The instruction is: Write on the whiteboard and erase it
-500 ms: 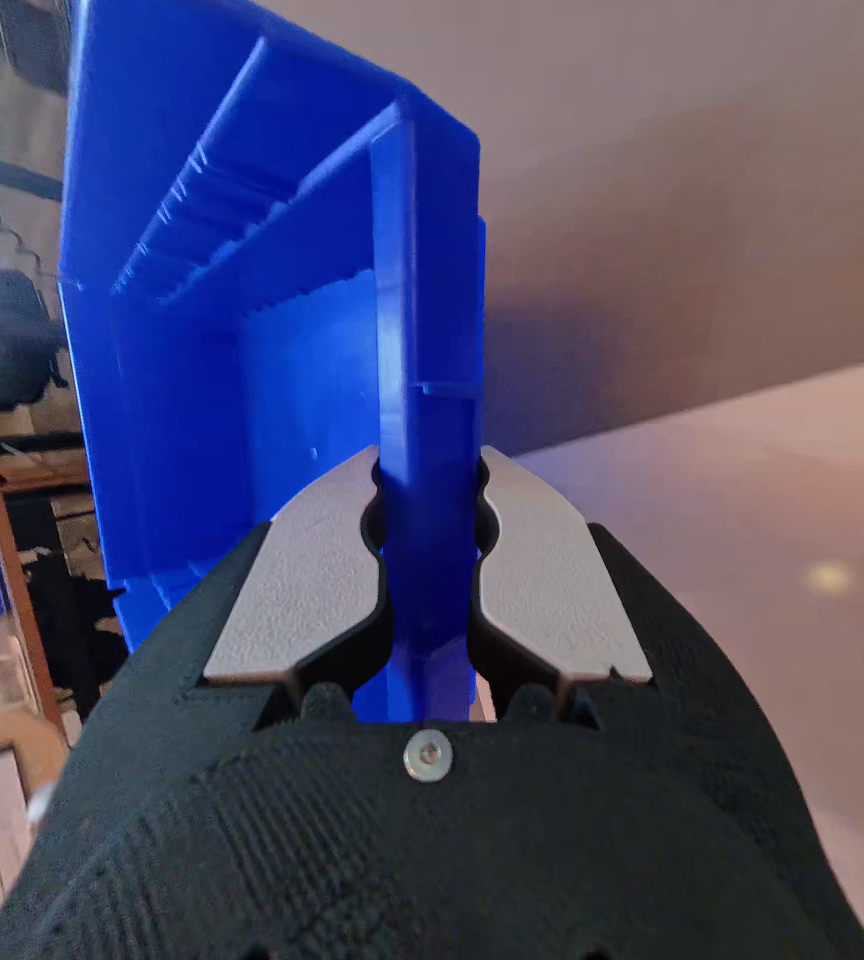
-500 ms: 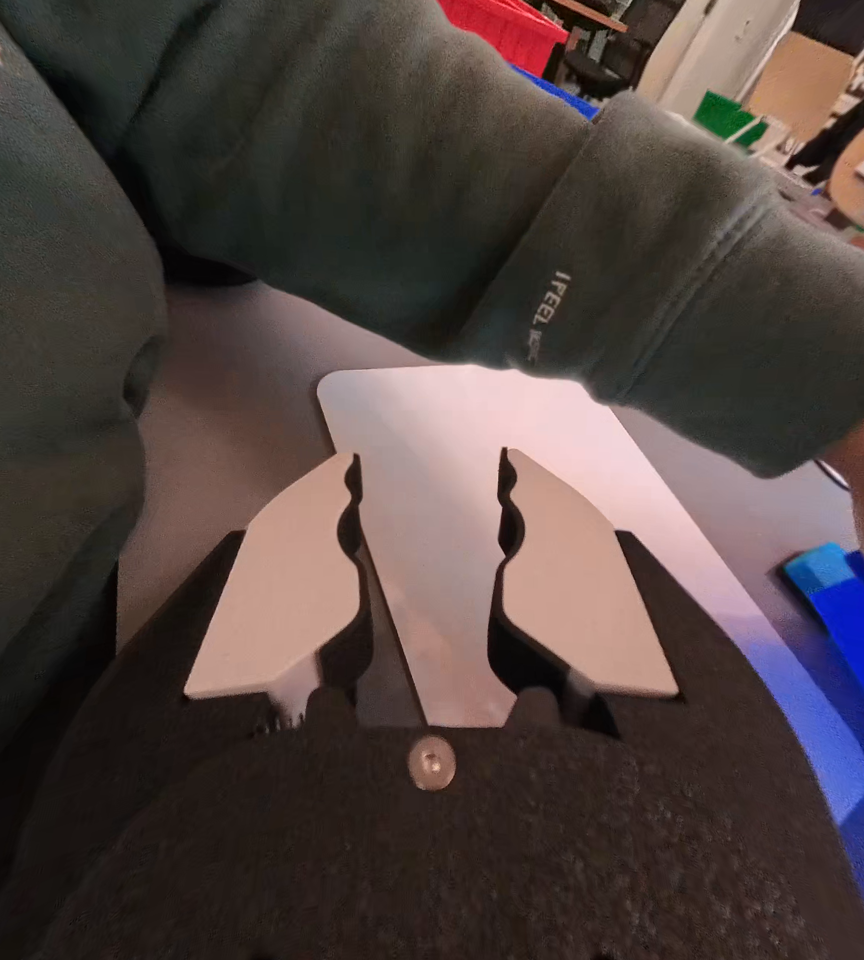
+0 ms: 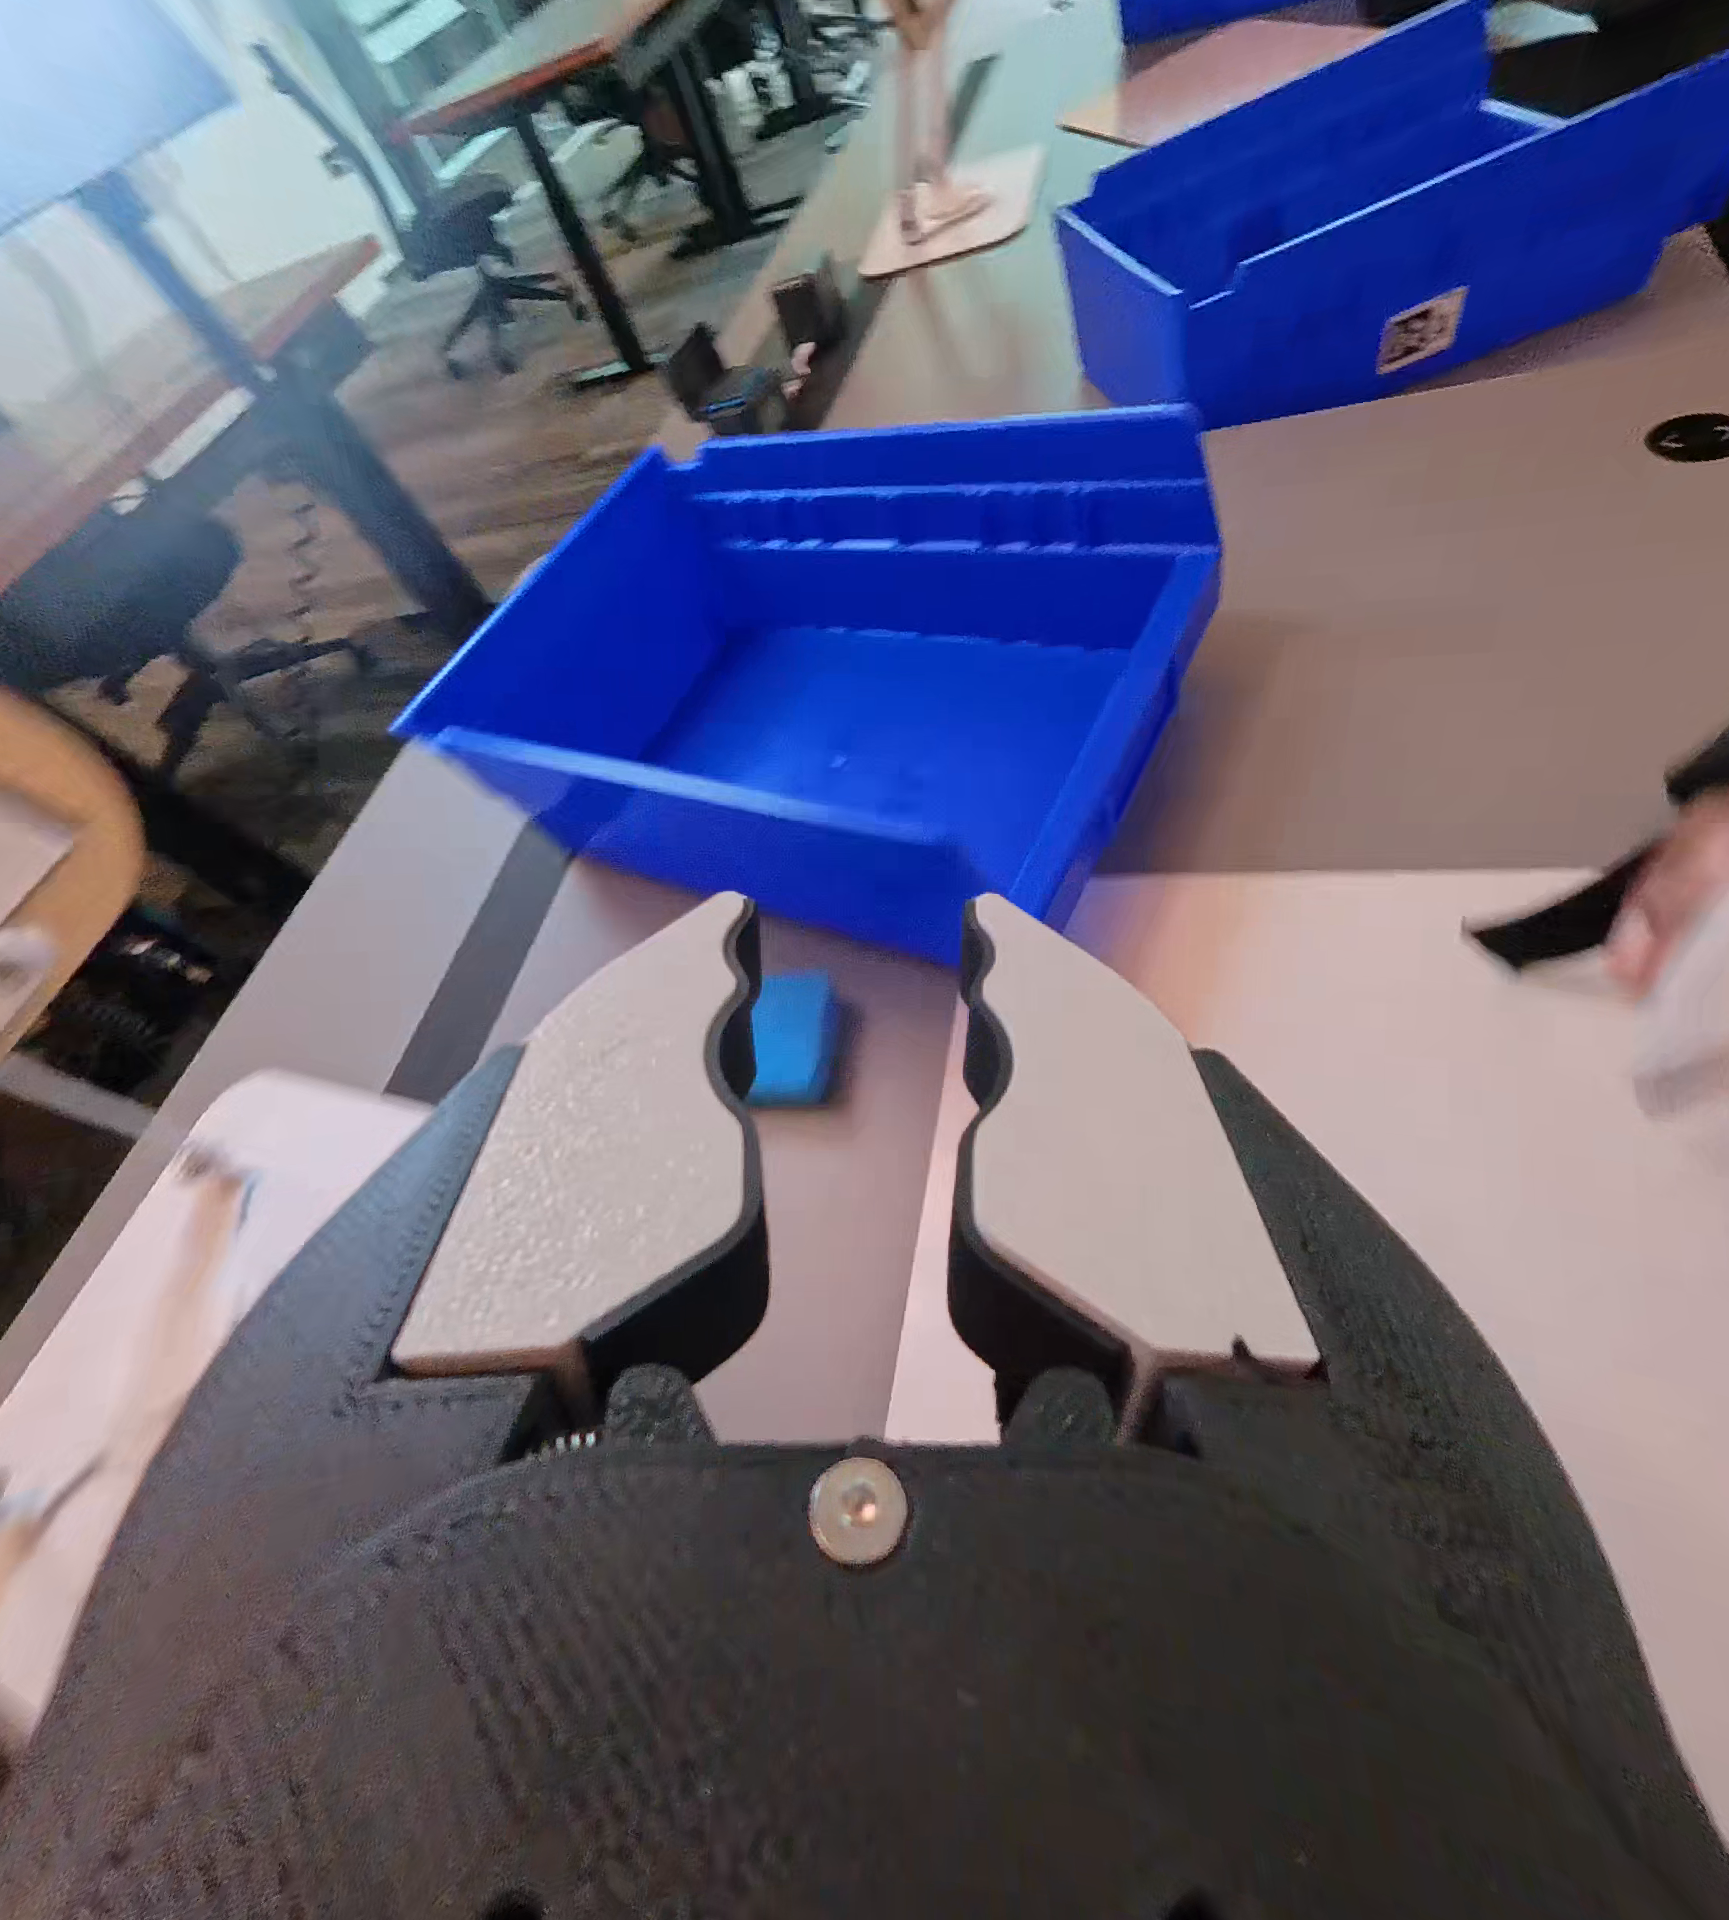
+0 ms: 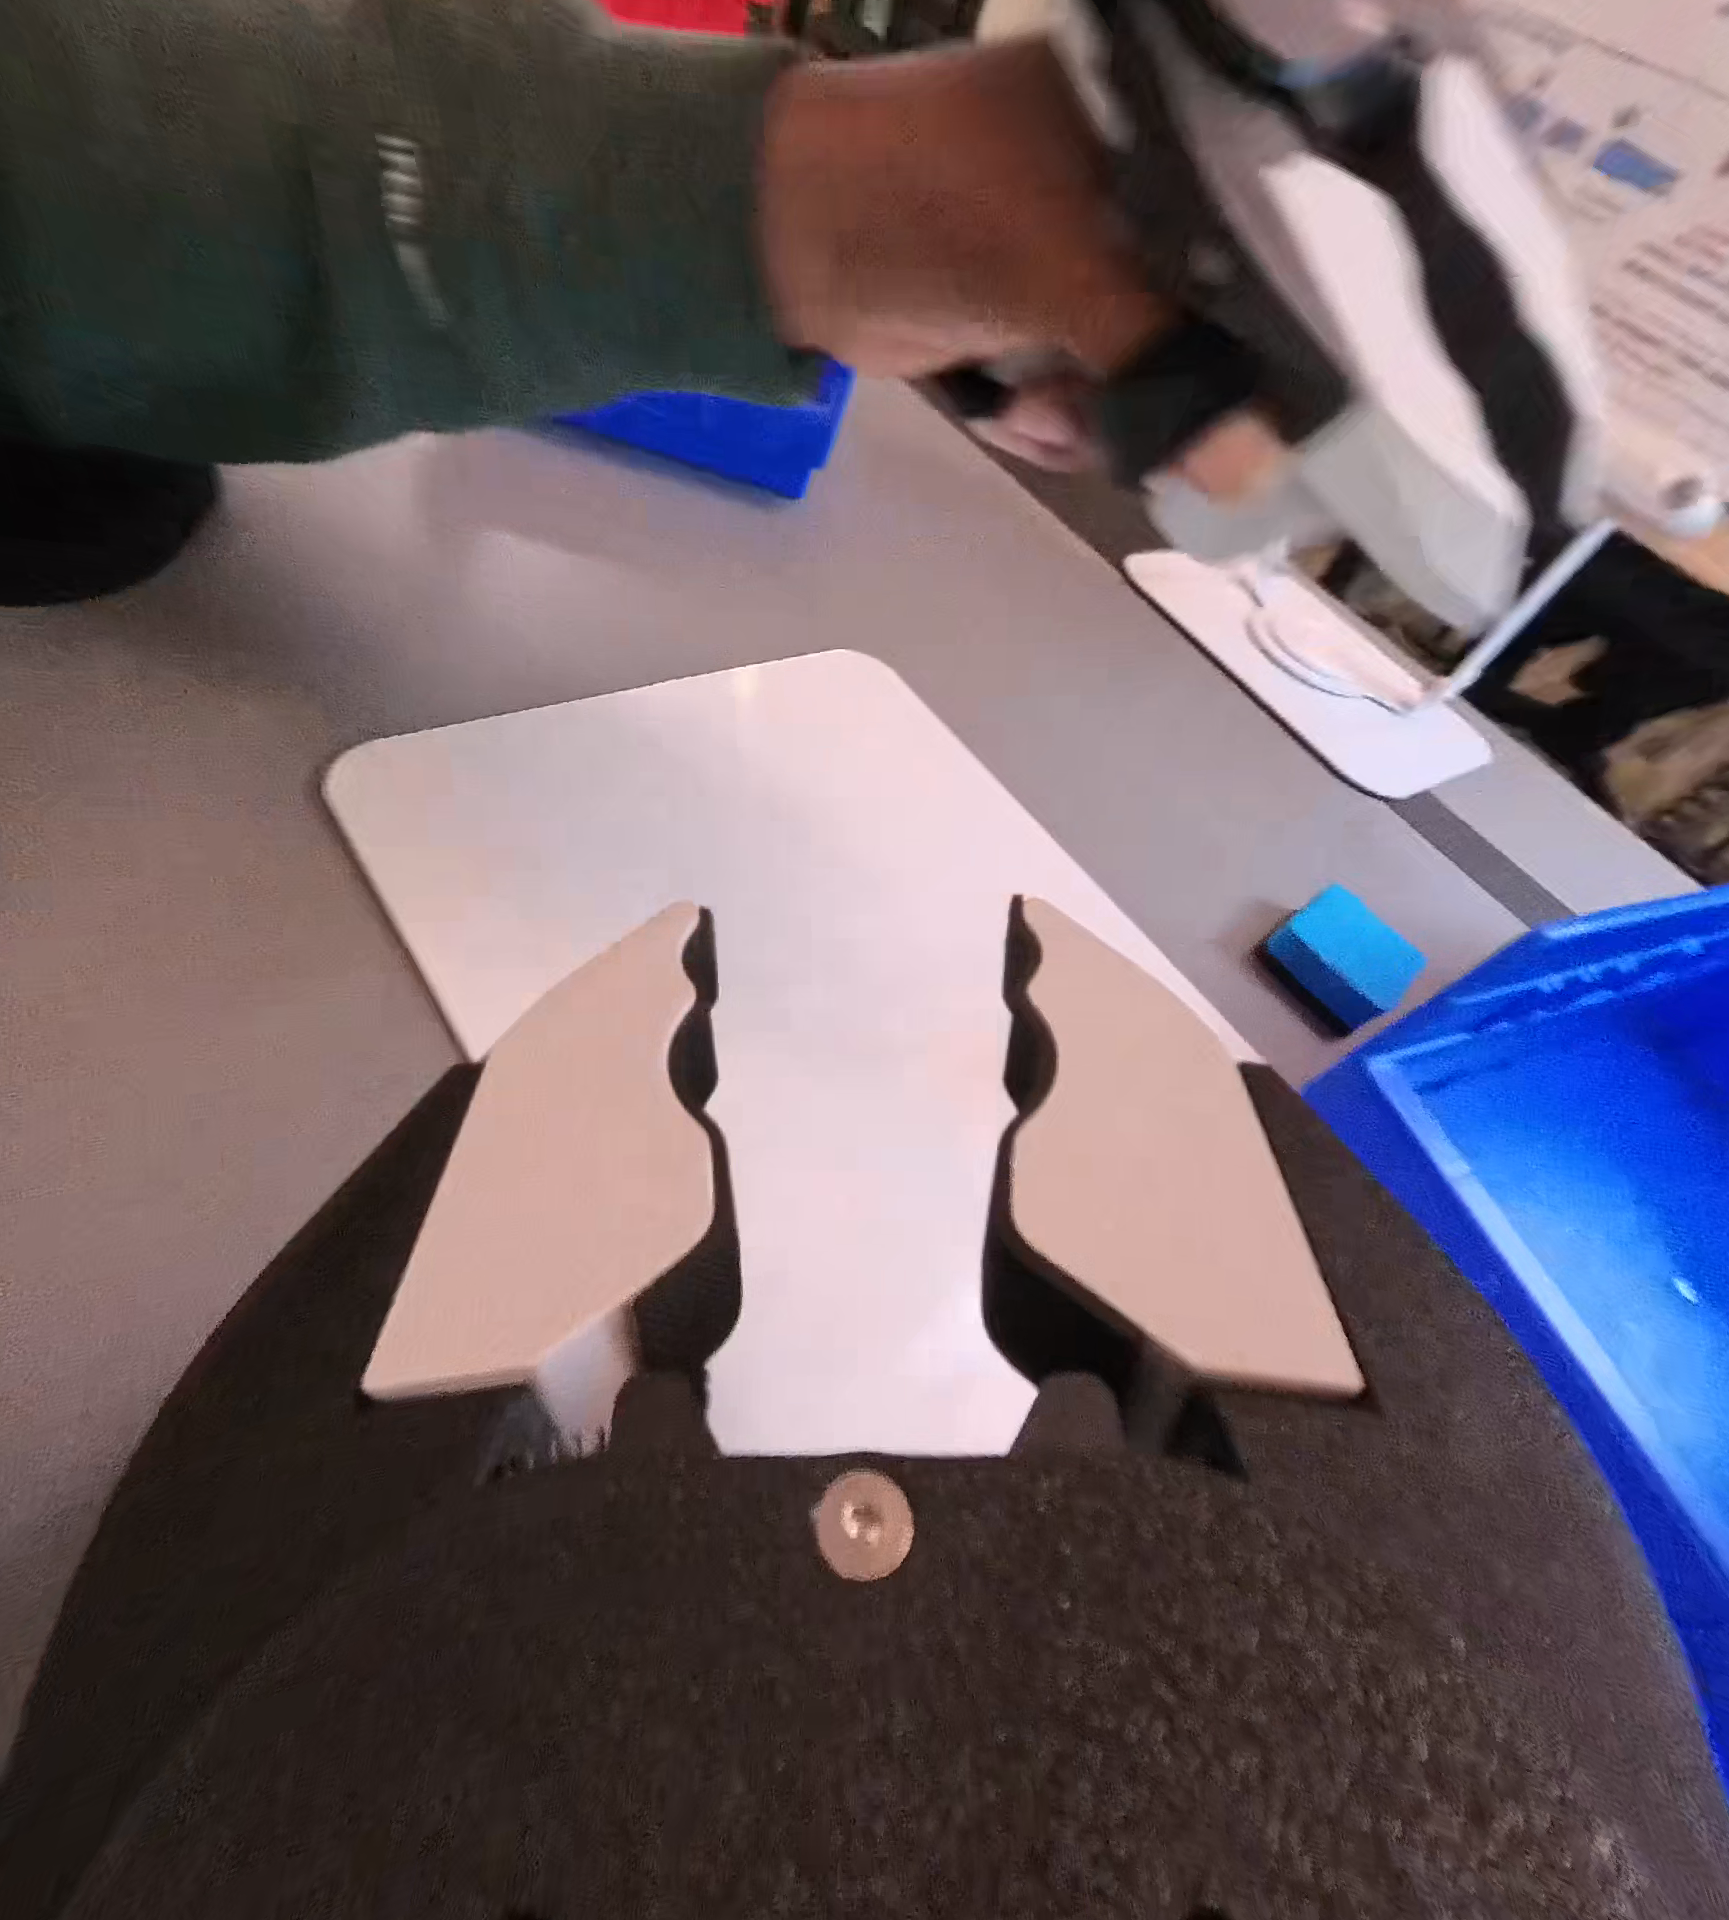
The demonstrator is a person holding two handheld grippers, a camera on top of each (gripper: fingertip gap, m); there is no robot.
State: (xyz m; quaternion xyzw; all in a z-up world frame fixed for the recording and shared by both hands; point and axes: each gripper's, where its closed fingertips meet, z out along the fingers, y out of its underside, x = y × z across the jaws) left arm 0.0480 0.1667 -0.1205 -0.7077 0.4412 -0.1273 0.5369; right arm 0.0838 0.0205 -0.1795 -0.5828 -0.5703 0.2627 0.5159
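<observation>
On the grey tabletop (image 4: 164, 831), everything is placed relative to the flat white whiteboard with rounded corners (image 4: 735, 810):

Whiteboard: laid flat and blank, directly under and ahead of the right gripper (image 4: 860, 914); its long axis is seen running away from that gripper.

Open blue plastic bin (image 3: 891, 727): set beyond the board's corner, nothing visible inside it.

Right gripper: jaws held wide, nothing between them but the board surface below.

Left gripper (image 3: 855, 914): jaws parted moderately and empty, held off the board's side.

Small blue block eraser with dark base (image 3: 798, 1034): lying on the table just beside the board's edge, near the bin, just ahead of the left fingertips; judged the left gripper's nearer pick.

Marker: not seen in either view.
</observation>
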